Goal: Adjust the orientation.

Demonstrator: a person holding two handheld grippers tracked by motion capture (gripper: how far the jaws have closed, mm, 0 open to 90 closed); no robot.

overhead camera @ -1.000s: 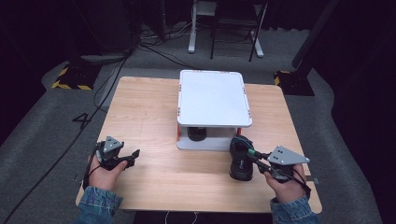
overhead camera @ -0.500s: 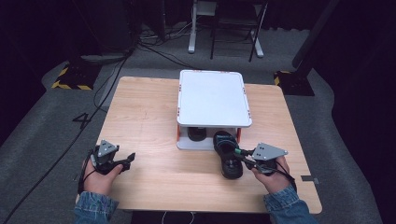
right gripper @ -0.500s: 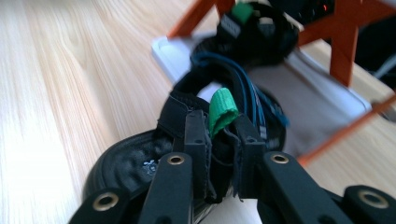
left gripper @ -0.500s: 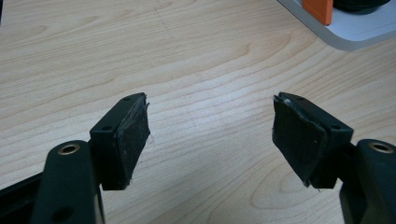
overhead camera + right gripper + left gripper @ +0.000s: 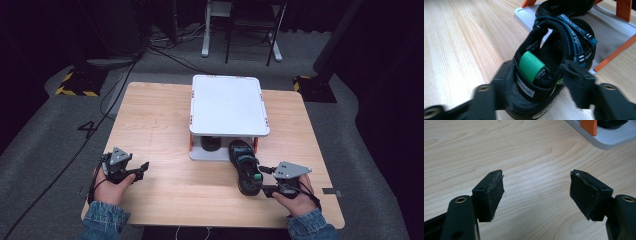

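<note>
Black shoe (image 5: 245,167) rests on the table (image 5: 155,125), toe at the rack (image 5: 227,105) edge. The right gripper (image 5: 537,82) has just been opening, heel loose between its jaws. Sliding it beside the second shoe (image 5: 211,143) remains. Left gripper (image 5: 536,192) gapes empty.

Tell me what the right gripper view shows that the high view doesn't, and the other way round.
Right gripper view: the green heel loop on the sandal, white lettering on its heel strap, and the right gripper's fingers either side of the heel, having just been opening. High view: the shoe rack's white top and the left gripper, open over the table. Shared: the black sandal with its toe at the rack's lower shelf, beside another dark shoe.
</note>
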